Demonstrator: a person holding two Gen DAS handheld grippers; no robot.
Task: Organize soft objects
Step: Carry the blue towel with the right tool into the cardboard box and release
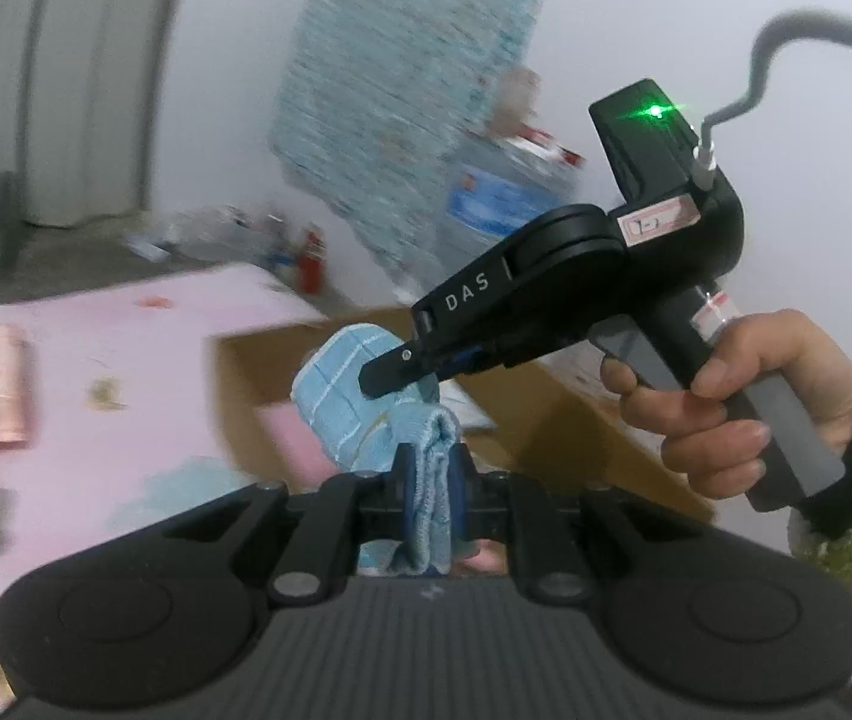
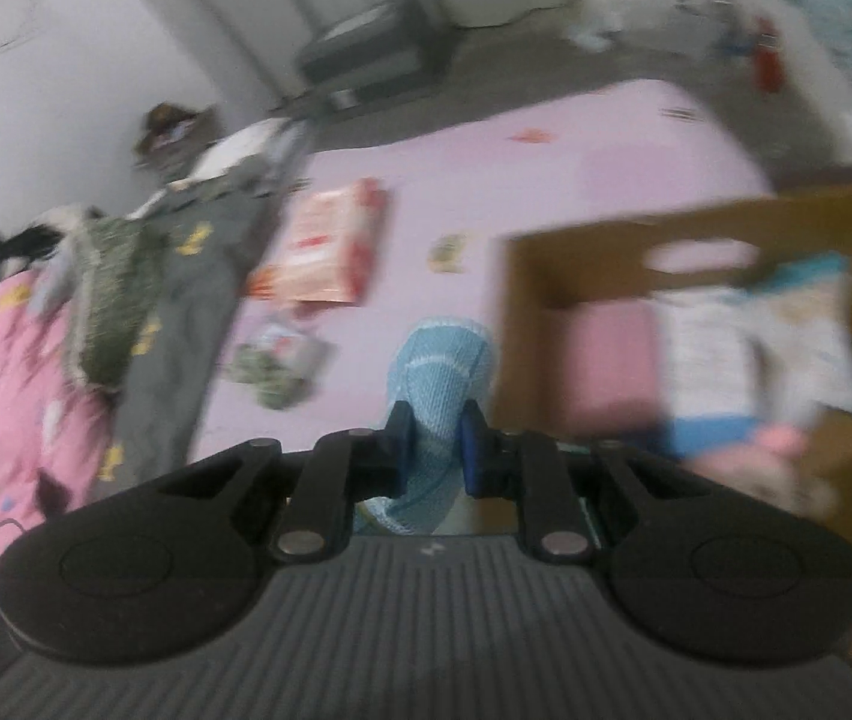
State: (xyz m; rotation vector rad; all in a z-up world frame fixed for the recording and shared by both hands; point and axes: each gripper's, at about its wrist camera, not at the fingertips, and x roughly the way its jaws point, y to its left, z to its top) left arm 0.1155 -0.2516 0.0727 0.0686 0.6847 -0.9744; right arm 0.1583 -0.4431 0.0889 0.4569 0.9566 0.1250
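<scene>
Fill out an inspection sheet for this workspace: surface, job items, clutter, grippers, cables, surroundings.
Surface: pink bed sheet, mostly bare in the middle.
Job's things: blue towel held up off the sheet; cardboard box already holding folded cloths.
Clutter: orange-red packet, green patterned packet, small scraps; a heap of clothes along the sheet's edge.
Grippers: left gripper and right gripper are both shut on the towel, each at a different part of it.
Cables: grey cable runs from the right gripper's body.
Surroundings: white wall, pale curtain, red canister on the floor; much is motion-blurred.
</scene>
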